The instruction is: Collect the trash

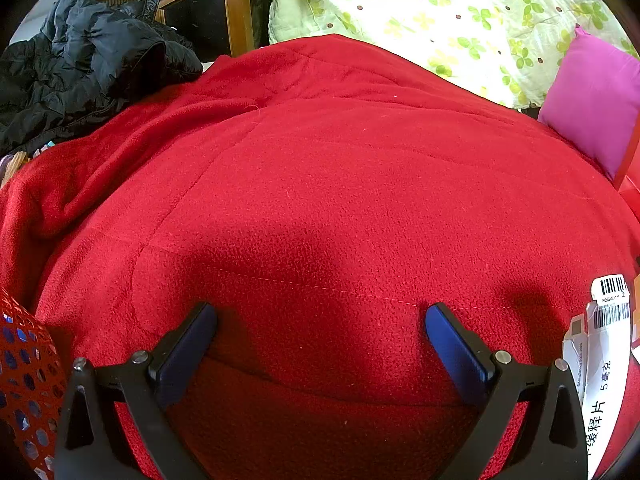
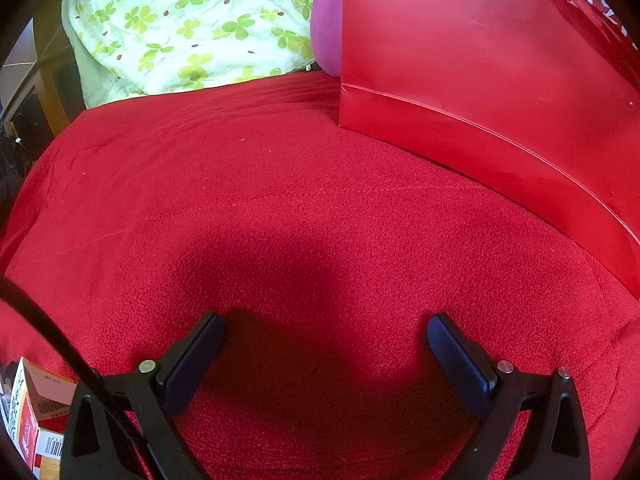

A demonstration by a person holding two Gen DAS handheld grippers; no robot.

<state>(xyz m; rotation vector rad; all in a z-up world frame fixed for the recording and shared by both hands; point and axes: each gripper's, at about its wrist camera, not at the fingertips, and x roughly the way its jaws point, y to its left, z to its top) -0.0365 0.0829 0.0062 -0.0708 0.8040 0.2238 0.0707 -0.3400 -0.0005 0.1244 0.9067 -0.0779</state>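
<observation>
Red fleece blanket (image 1: 320, 184) covers bed; black puffer jacket (image 1: 92, 60) far left, clover-print quilt (image 1: 460, 12) at back w/ magenta pillow (image 1: 596, 100), wooden cabinet (image 1: 216, 12) behind.

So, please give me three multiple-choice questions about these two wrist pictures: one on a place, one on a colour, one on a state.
1. Where does the red paper bag stand on the red blanket, seen from the right wrist?
A. far right
B. near left
C. between the fingers

2. What colour is the cushion?
A. blue
B. pink-purple
C. white

3. How is the left gripper?
A. shut on a box
B. shut on nothing
C. open, nothing in it

Answers:
1 A, it fills the upper right of that view.
2 B, it shows pink-purple beside the clover cloth.
3 C, the jaws stand wide apart over bare blanket.
</observation>
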